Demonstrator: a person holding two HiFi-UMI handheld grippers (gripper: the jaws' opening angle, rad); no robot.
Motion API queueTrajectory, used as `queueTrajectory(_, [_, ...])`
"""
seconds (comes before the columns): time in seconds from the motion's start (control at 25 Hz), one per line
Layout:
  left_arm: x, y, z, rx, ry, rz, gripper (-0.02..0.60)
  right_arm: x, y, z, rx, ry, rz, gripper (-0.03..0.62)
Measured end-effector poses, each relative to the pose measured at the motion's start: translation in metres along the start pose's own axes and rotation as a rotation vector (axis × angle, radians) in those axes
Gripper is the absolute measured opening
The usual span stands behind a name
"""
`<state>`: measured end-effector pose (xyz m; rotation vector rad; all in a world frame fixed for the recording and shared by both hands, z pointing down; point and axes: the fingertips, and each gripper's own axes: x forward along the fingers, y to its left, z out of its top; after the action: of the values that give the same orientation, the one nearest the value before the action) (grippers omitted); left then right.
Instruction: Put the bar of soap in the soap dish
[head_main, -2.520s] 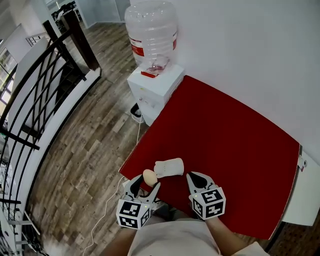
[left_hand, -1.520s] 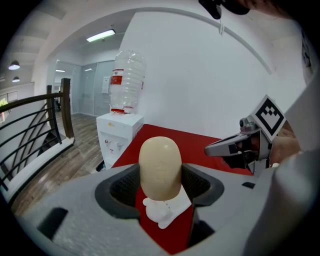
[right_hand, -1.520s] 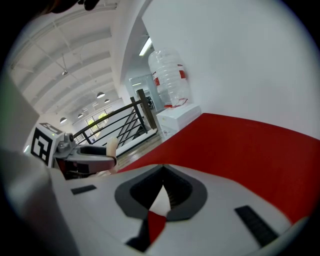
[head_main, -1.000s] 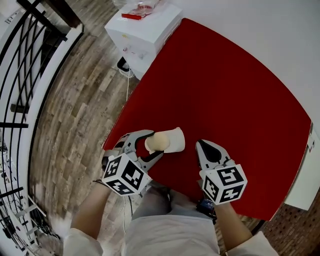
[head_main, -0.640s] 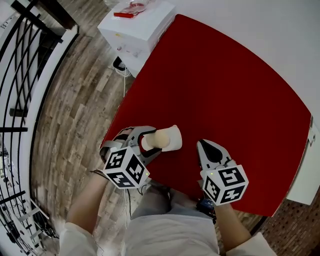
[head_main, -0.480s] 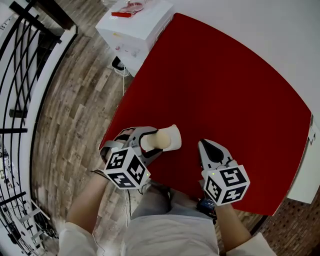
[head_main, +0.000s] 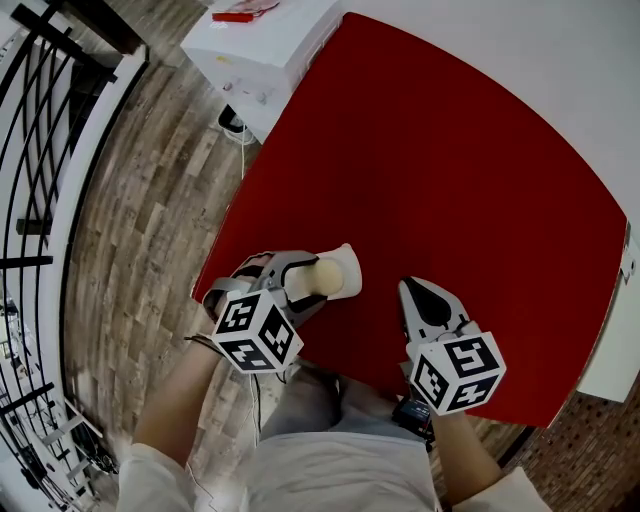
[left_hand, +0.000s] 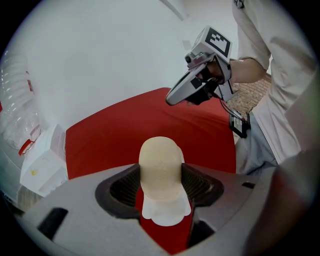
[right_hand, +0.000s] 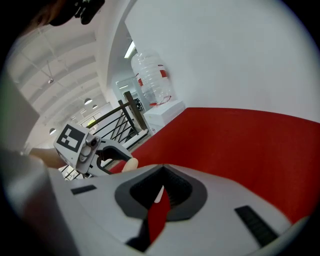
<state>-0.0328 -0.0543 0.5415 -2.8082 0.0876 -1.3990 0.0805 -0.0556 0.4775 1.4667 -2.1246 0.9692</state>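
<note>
A beige oval bar of soap (head_main: 326, 273) is gripped between the pads of my left gripper (head_main: 313, 277). It hangs just over a white soap dish (head_main: 347, 266) near the front left corner of the red table (head_main: 450, 180). In the left gripper view the soap (left_hand: 159, 167) stands between the jaws, and the dish (left_hand: 165, 214) shows right below it. My right gripper (head_main: 420, 296) hovers over the table to the right of the dish, jaws together and nothing in them. From the right gripper view, the left gripper (right_hand: 102, 156) and its soap (right_hand: 130, 164) are visible at the left.
A white water dispenser cabinet (head_main: 268, 42) stands off the table's far left corner. A black railing (head_main: 40, 150) runs along the wood floor at the left. A white wall (head_main: 540, 60) borders the table's far side. The table's left edge lies close to the dish.
My left gripper has sunk with the soap, closer to the dish, and rolled a little. The right gripper has stayed where it was.
</note>
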Motion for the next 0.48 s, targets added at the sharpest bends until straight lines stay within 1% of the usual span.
queueTrajectory(0.48, [0.017, -0.004, -0.011, 0.019, 0.025, -0.032, 0.267, 0.006, -0.007, -0.012, 0.02, 0.017, -0.001, 0.003])
